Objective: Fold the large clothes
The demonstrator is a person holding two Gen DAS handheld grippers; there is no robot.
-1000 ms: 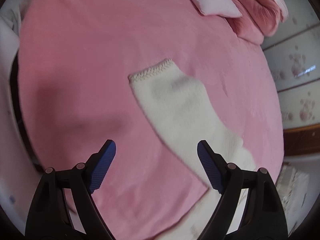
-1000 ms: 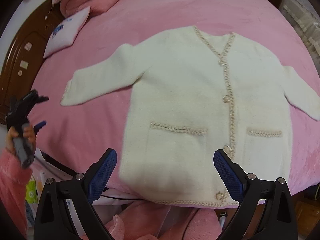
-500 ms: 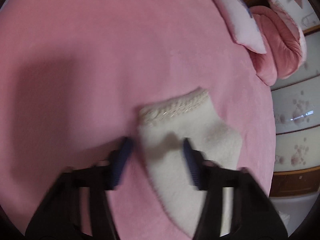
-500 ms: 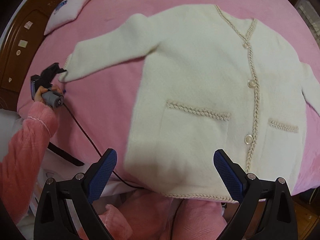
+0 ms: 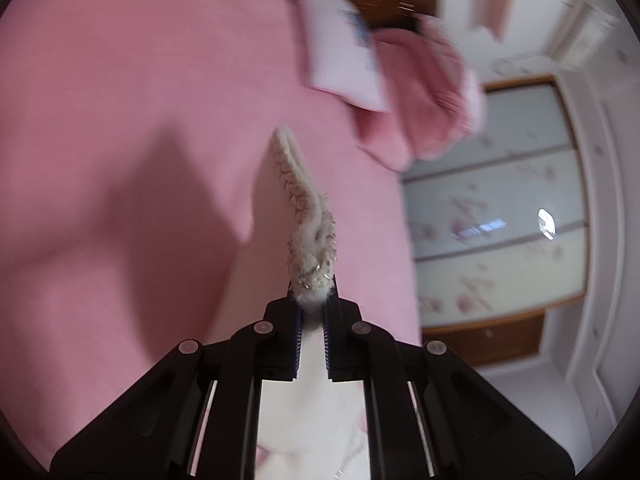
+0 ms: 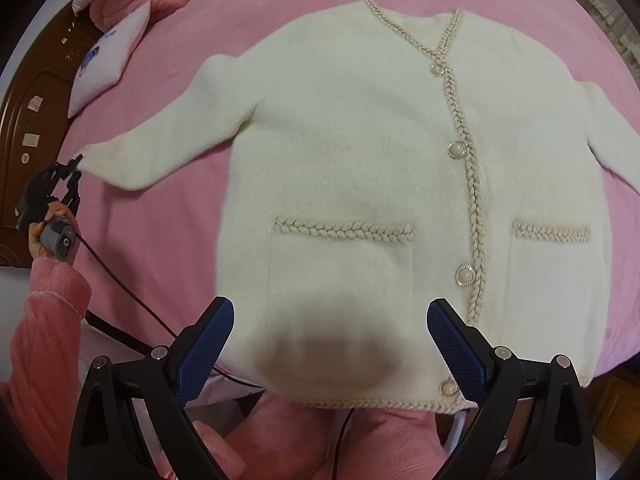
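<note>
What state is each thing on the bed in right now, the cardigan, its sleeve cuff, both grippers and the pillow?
cardigan: spread flat on the pink bed cover, front up, buttoned.
sleeve cuff: pinched and bunched, raised off the cover.
left gripper: shut on the sleeve cuff, its jaws having just closed.
right gripper: open, above the cardigan's hem, holding nothing.
pillow: lying near the headboard.

No text, label, brand or number can be read in either view. The white pillow (image 6: 108, 58) at the head of the bed carries a blue printed mark, too blurred to make out, and the small stickers (image 6: 31, 120) on the dark wooden headboard (image 6: 24, 92) are illegible.
</note>
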